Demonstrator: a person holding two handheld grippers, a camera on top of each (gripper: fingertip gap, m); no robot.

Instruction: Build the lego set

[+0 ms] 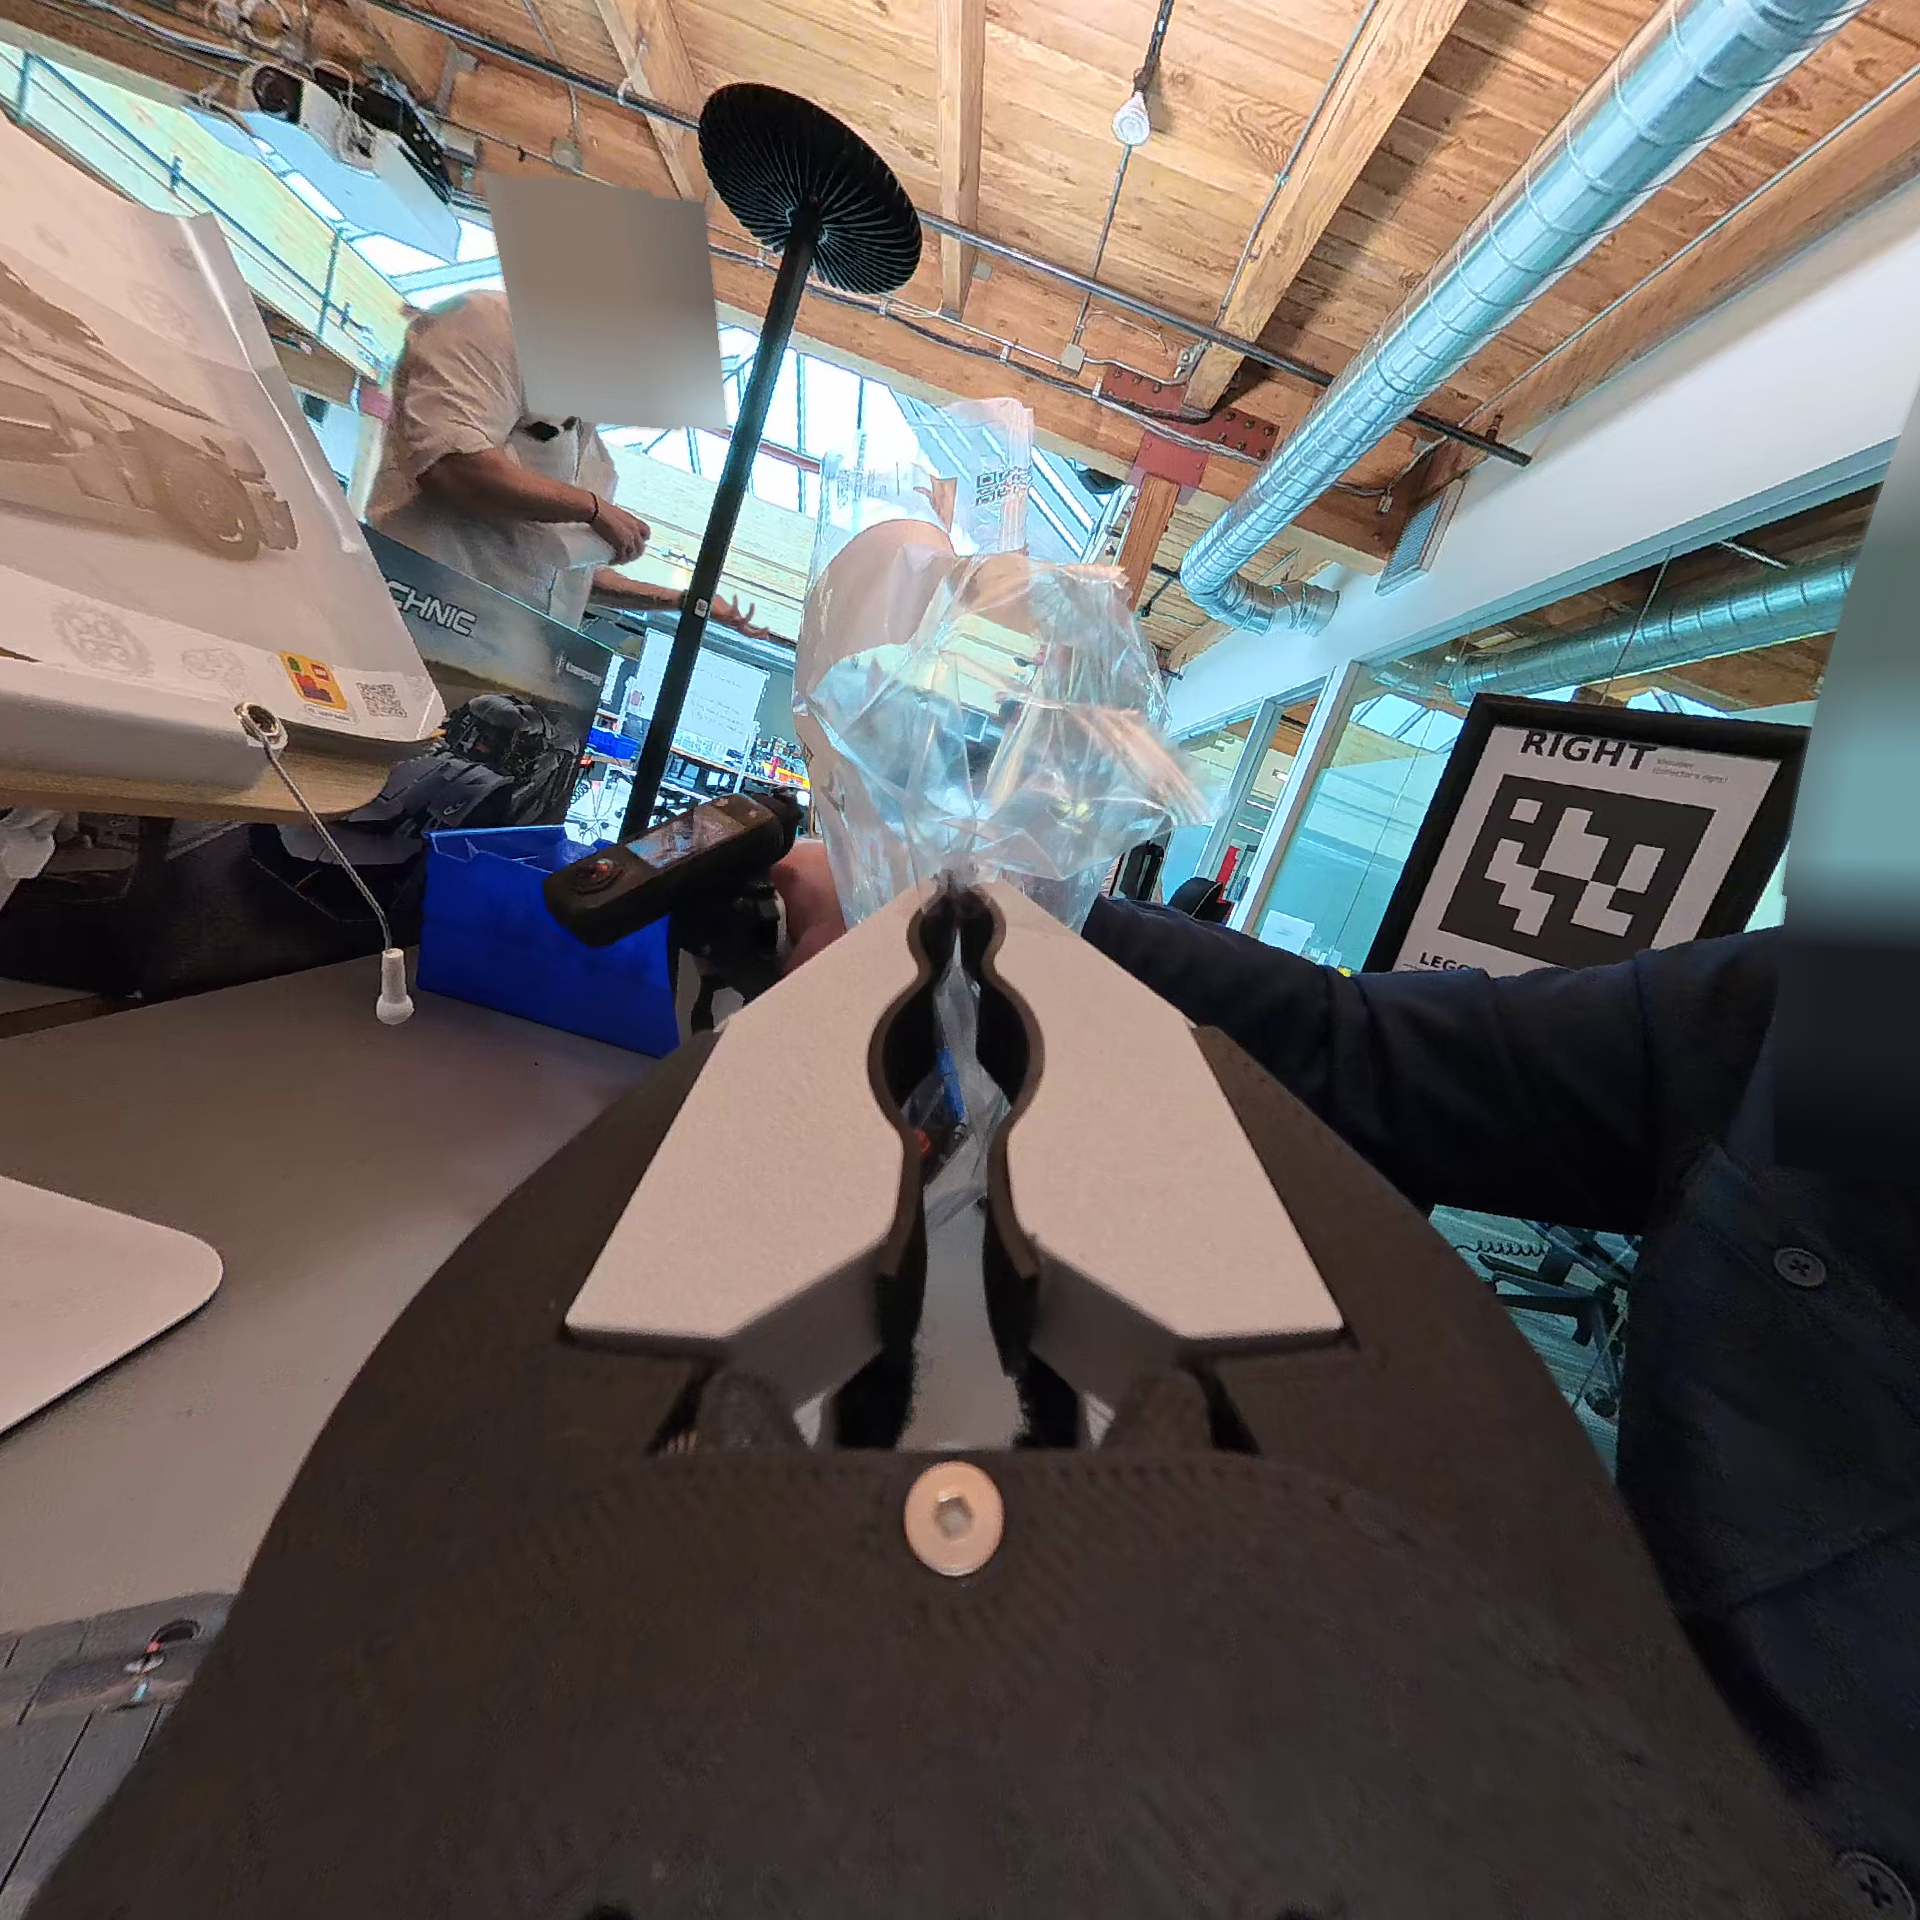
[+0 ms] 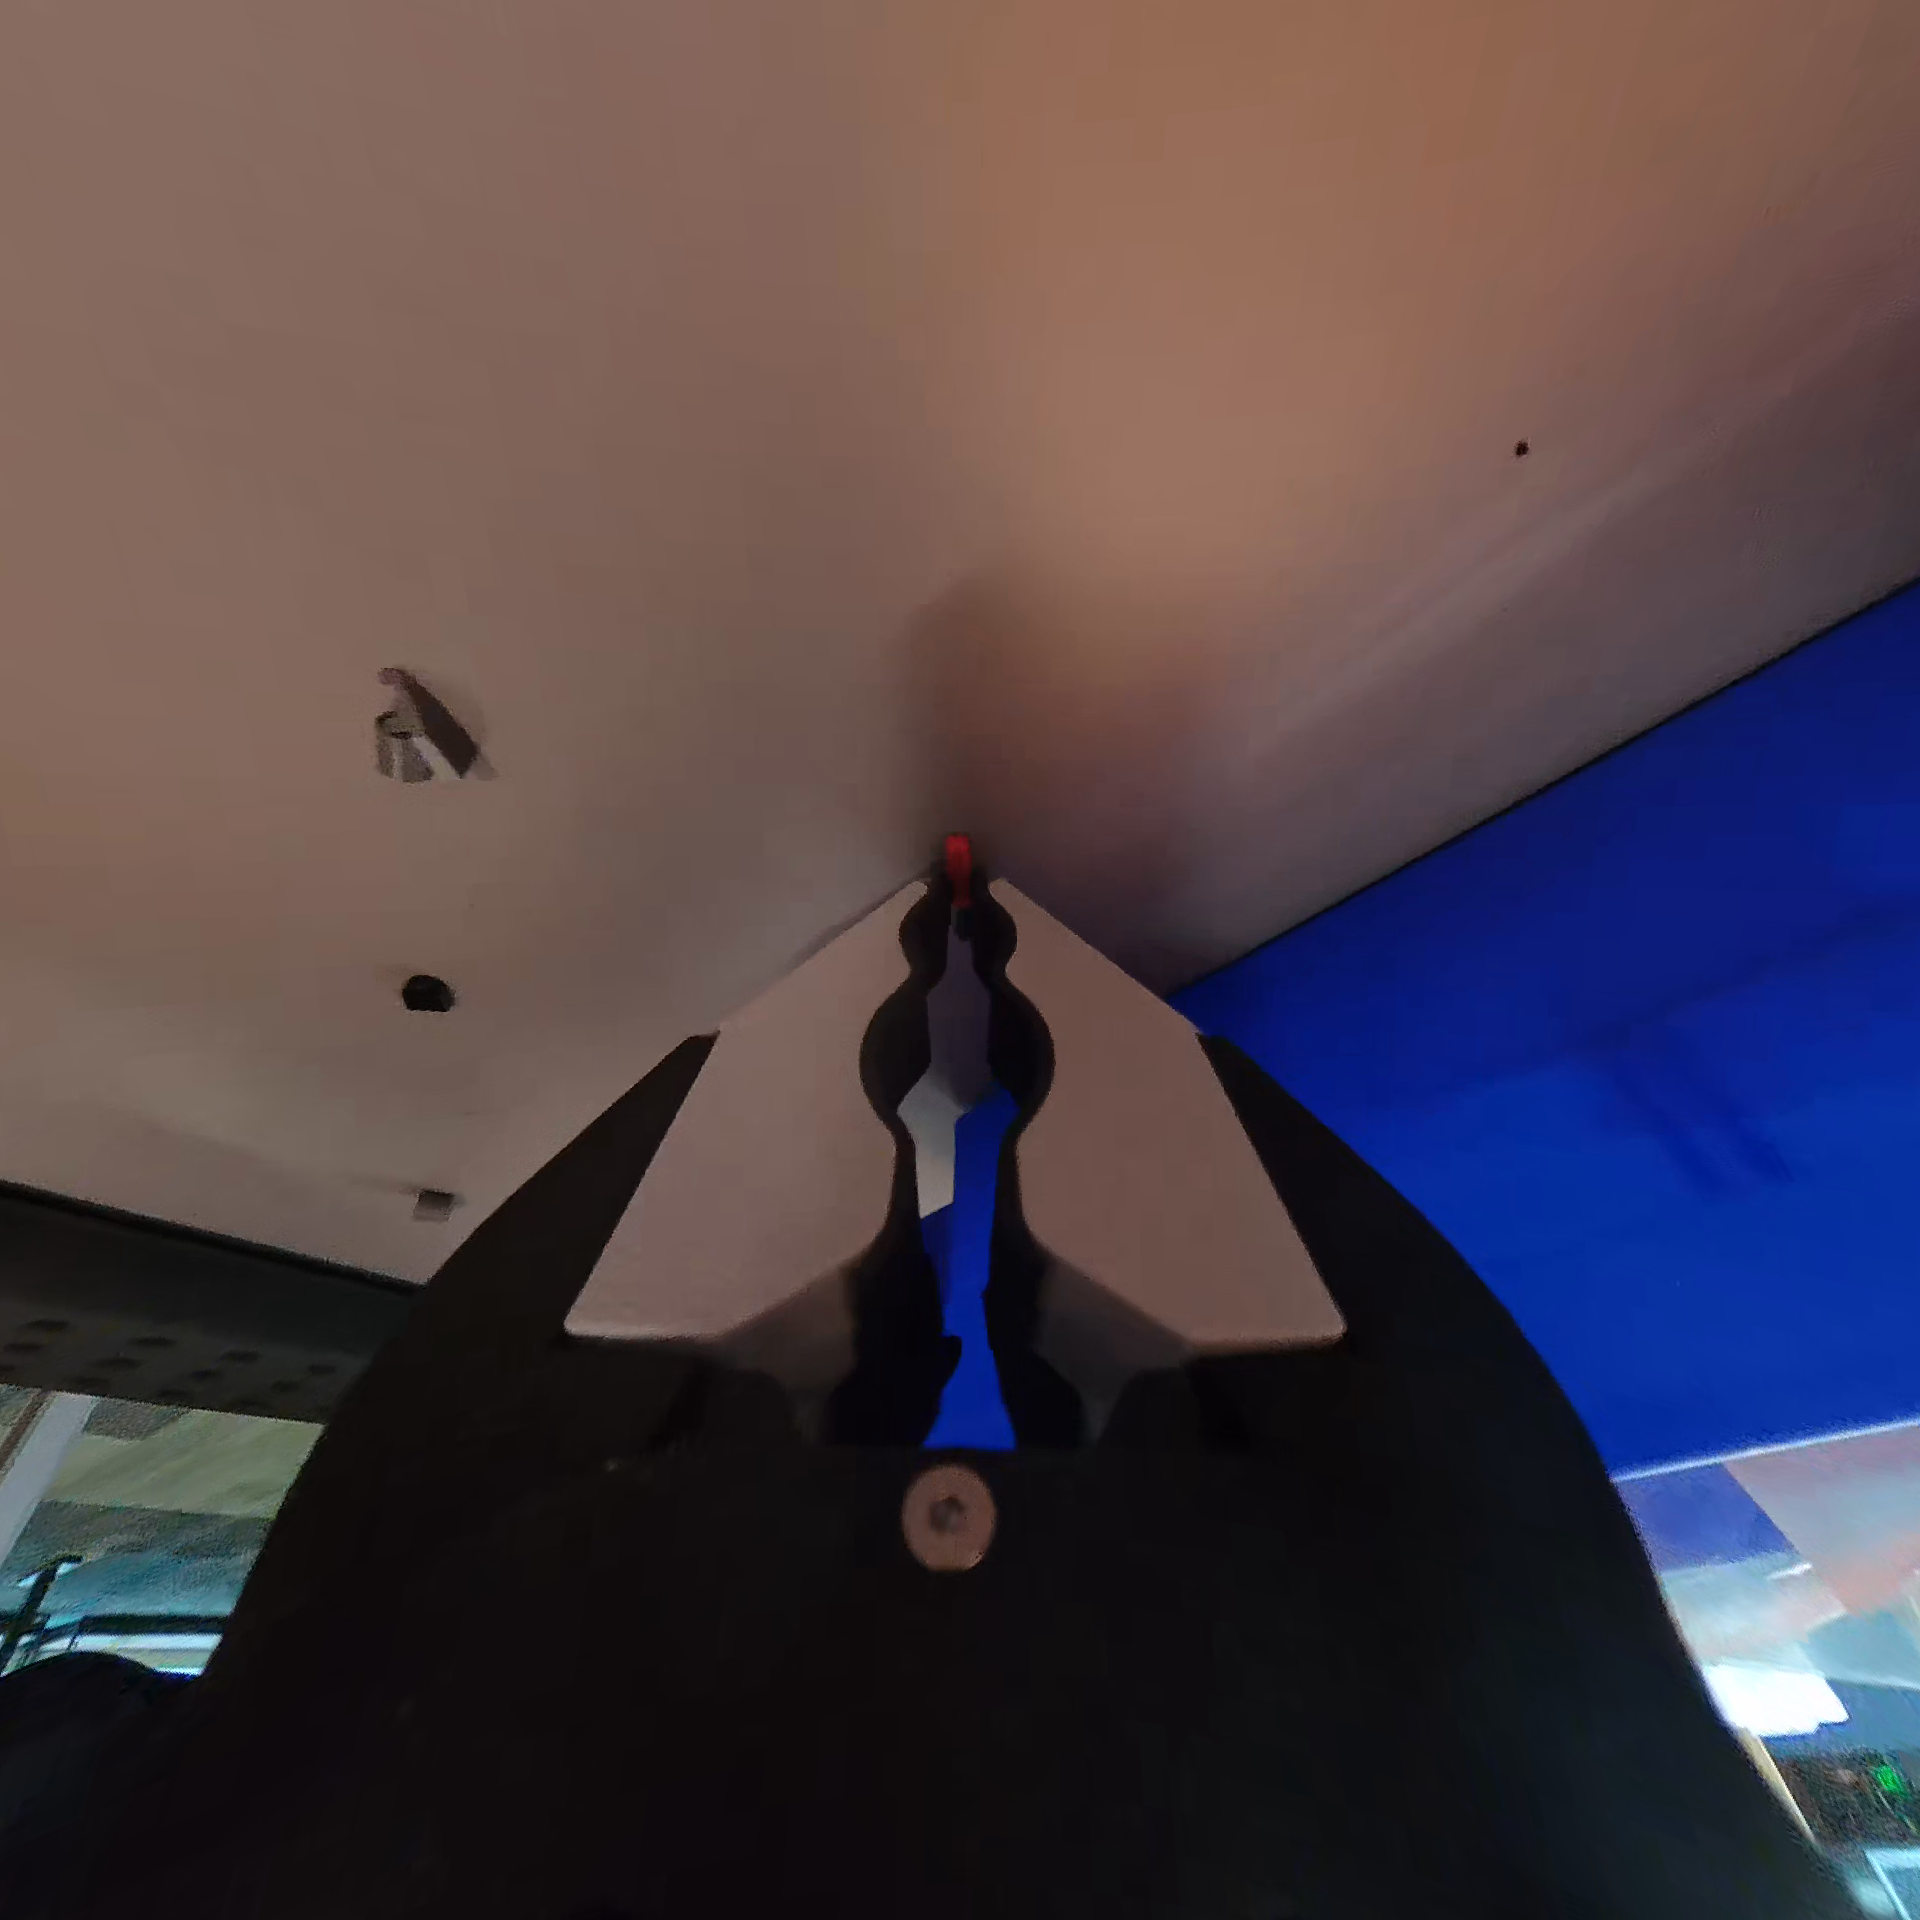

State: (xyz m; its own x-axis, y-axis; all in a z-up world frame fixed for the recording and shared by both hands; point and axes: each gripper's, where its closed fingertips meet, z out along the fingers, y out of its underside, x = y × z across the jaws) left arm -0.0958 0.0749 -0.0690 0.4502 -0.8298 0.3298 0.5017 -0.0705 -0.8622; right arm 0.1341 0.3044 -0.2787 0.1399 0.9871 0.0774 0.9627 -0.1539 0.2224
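In the left wrist view my left gripper (image 1: pixel 951 896) is shut on a clear plastic bag (image 1: pixel 987 717). The bag's crumpled top fans out above the fingertips. More of the bag, with small blue and red pieces in it, hangs between the fingers lower down (image 1: pixel 940 1117). The gripper is raised above the table (image 1: pixel 312 1122). In the right wrist view my right gripper (image 2: pixel 958 888) is shut on a small red piece (image 2: pixel 956 862) that sticks out past the fingertips. It is close above the pale tabletop (image 2: pixel 727 468).
A blue bin (image 1: pixel 540 935) stands on the table; its blue wall fills the right of the right wrist view (image 2: pixel 1558 1039). Small loose parts (image 2: pixel 426 727) (image 2: pixel 426 992) lie on the table. An instruction booklet (image 1: pixel 156 499), a black camera on a pole (image 1: pixel 675 862), a marker sign (image 1: pixel 1579 842) and a dark sleeve (image 1: pixel 1455 1039) are near.
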